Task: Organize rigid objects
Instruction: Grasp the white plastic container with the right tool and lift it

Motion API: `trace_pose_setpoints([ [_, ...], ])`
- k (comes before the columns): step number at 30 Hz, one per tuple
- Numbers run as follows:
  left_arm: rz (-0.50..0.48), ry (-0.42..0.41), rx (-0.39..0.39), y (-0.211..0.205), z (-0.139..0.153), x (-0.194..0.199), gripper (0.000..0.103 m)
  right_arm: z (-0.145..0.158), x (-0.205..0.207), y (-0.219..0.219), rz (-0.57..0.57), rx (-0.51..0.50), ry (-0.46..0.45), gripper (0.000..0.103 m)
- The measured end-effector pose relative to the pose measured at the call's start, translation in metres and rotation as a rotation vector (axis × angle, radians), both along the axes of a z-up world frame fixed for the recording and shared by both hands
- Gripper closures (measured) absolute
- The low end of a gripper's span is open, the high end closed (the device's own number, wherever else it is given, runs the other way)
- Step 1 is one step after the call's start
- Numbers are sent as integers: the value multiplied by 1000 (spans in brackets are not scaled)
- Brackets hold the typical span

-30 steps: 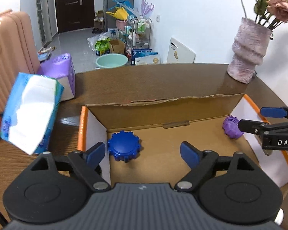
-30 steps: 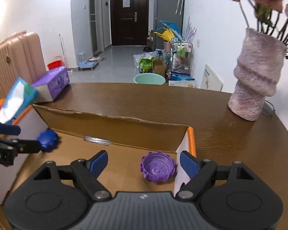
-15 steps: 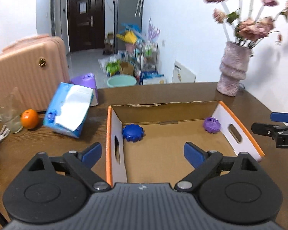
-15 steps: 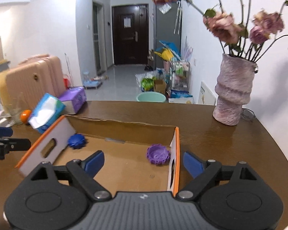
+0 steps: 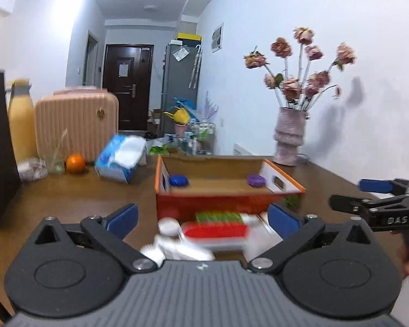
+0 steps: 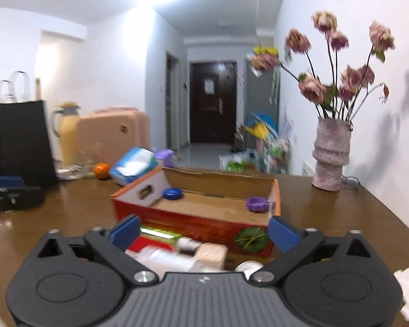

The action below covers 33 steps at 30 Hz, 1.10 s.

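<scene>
Left gripper (image 5: 203, 218) and right gripper (image 6: 204, 233) are held side by side, both aimed slightly downward, jaws just spread wide with nothing pinched between the blue fingertips (image 5: 122, 215); the right one juts in beside the left.

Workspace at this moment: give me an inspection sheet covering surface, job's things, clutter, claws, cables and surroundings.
Surface: brown table, glossy.
Job's things: box holds a blue cap at its left end and a purple cap at its right; blurred packages lie in front of it.
Clutter: tissue pack, orange, vase, black bag, yellow flask.
Claws: left claw and right claw open, just widened, pads touching nothing.
Cables: thin cord behind the vase.
Surroundings: pink suitcase, dark door, hallway clutter.
</scene>
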<state>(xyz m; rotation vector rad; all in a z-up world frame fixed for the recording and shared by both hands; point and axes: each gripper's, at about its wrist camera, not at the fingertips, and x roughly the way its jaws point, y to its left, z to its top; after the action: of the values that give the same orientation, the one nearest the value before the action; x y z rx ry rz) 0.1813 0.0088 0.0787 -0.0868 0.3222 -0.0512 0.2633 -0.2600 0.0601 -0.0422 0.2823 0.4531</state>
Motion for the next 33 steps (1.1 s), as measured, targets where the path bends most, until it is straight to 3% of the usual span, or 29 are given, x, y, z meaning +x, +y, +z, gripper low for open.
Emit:
trace_pose_setpoints([
  [3,-2,67,-43,-1,-27,-30,0,-27,-43,5,-1,28,-19,0],
  [6,19,128,-16,1,-48,-46,0,-47,-64,11,21,11,31,0],
  [11,48,158,-31,12,-57,-42,0,-58,-61,22,-9,-50,94,3],
  [16,0,118,-35,-1,-52,-24,4,-59,-42,12,-53,43,187,12],
  [24,-107,195,-146,-23,-50,64,36,-52,7,-3,-88,139,258,29],
  [28,-174,226,-257,-29,-50,112,40,-48,45,-1,-67,177,296,40],
  [30,-188,241,-339,-27,-53,131,45,-49,63,-3,-53,245,327,46],
  [31,-195,260,-376,-26,-56,141,50,-52,74,-6,-42,309,361,49],
  [33,-187,322,-436,-25,-66,156,71,-60,91,-9,-36,386,446,60],
])
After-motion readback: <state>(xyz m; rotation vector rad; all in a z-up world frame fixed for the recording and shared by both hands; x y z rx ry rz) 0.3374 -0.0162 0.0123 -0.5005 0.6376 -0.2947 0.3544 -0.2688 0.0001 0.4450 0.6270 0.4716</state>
